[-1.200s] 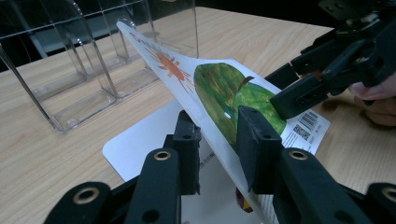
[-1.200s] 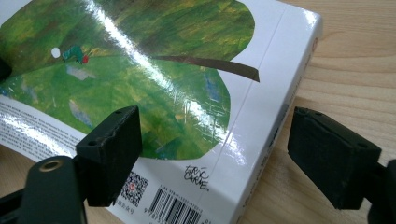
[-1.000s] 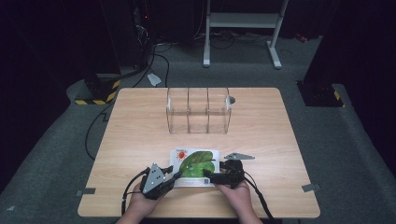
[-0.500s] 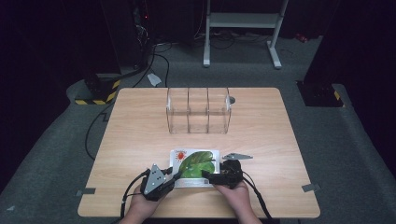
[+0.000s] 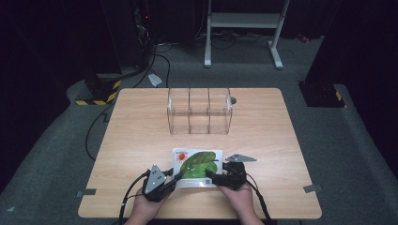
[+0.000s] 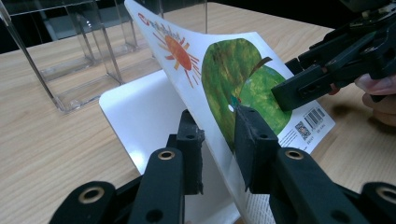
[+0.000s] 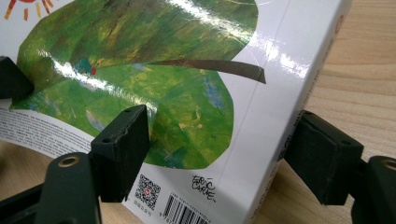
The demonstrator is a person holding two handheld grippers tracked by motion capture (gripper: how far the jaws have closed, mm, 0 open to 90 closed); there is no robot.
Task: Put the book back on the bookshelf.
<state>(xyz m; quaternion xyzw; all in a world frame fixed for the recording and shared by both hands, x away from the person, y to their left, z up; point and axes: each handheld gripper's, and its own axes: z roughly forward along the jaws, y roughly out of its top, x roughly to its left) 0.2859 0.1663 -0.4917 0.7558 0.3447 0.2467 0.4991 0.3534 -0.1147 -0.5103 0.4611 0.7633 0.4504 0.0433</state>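
Book (image 5: 197,161) sits at the worktop's (image 5: 141,131) 6 o'clock edge with the left hand-held gripper (image 6: 218,140) clamped on its lifted cover, probably to peel it open, while the right hand-held gripper (image 7: 219,154) has just been closing around the spine edge, jaws apart, likely to pin it.

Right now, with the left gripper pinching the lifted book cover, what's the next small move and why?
Probably close the right gripper onto the book: its jaws, just closing, straddle the spine edge without pressing, while the left gripper holds the cover up.
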